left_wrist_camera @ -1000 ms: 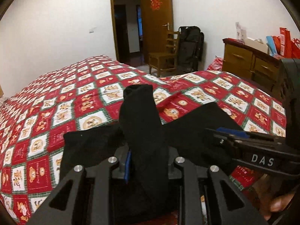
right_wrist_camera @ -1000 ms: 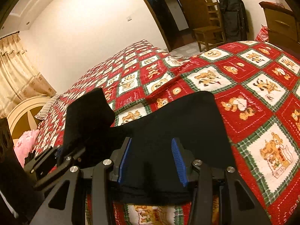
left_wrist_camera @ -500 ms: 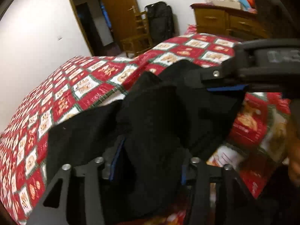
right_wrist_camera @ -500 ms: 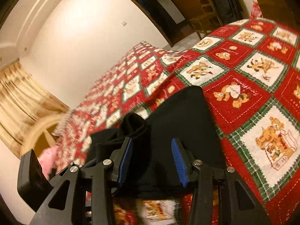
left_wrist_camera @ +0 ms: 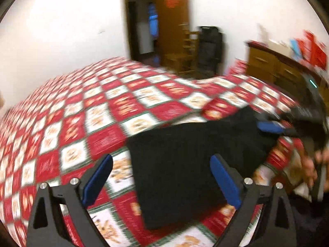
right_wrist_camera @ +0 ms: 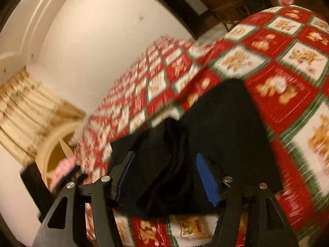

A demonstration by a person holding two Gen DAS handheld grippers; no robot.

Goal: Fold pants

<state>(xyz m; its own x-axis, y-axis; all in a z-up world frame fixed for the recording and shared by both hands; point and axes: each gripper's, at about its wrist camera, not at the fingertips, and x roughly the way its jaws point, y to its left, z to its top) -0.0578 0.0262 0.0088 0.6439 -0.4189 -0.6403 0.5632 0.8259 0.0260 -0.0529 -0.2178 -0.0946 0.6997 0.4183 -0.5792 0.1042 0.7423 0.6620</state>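
Note:
The black pants (left_wrist_camera: pixel 191 164) lie folded in a compact block on the red patchwork bedspread (left_wrist_camera: pixel 82 123). My left gripper (left_wrist_camera: pixel 162 181) is open wide and empty, just above the near edge of the pants. The right gripper shows at the right edge of the left wrist view (left_wrist_camera: pixel 275 127), at the far right corner of the pants. In the right wrist view the pants (right_wrist_camera: pixel 226 127) lie bunched between the fingers of my right gripper (right_wrist_camera: pixel 166 177); its jaws stand apart with the black cloth between them. Both views are motion-blurred.
A wooden dresser (left_wrist_camera: pixel 277 65) stands at the right of the bed. A wooden chair (left_wrist_camera: pixel 183 55) and a black bag (left_wrist_camera: pixel 209 47) stand by the open door (left_wrist_camera: pixel 170 24). A round headboard (right_wrist_camera: pixel 55 150) and curtain (right_wrist_camera: pixel 26 107) are at the left in the right wrist view.
My left gripper has opened and let go of the raised fold of pants, which now lies flat. It has pulled back. The right gripper has tilted with cloth between its fingers.

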